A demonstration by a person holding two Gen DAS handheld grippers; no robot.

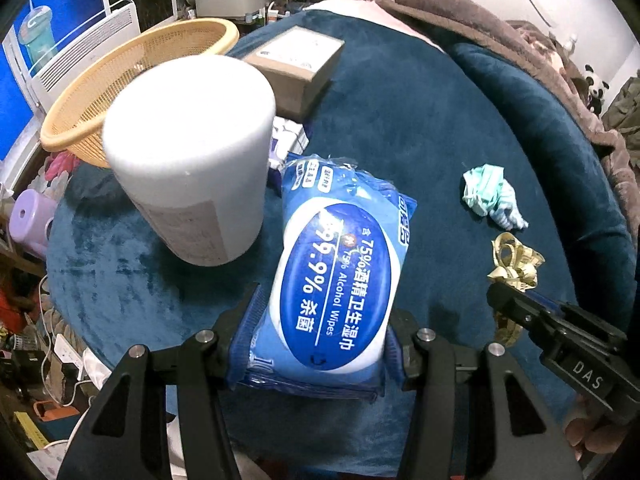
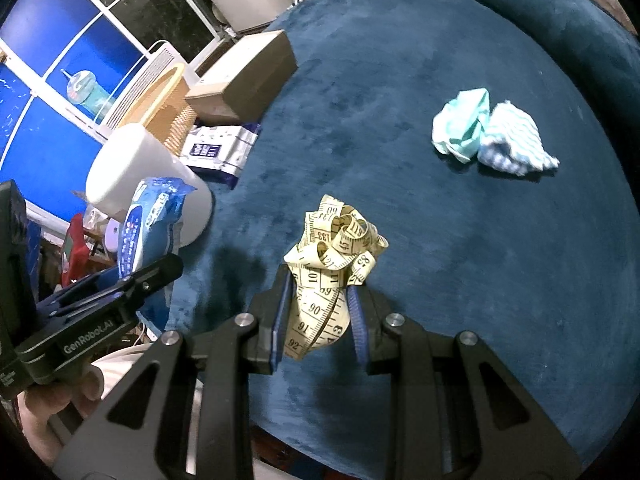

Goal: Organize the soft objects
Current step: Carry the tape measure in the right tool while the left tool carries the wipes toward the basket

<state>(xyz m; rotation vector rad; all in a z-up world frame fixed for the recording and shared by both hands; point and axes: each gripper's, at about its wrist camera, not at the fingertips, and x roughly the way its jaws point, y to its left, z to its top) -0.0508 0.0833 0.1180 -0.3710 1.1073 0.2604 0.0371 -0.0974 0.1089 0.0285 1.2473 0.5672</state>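
Note:
My left gripper is shut on a blue and white pack of alcohol wipes, held above the dark blue blanket. In the right wrist view the same wipes pack shows at the left, in the left gripper. My right gripper is shut on a bunched yellow measuring tape, lifted off the blanket. The tape and the right gripper's tip also show at the right of the left wrist view. A crumpled mint and striped cloth lies on the blanket.
An orange woven basket sits at the far left edge. A white cylinder stands in front of it. A cardboard box and a small white and purple packet lie nearby. A brown blanket is piled at the back right.

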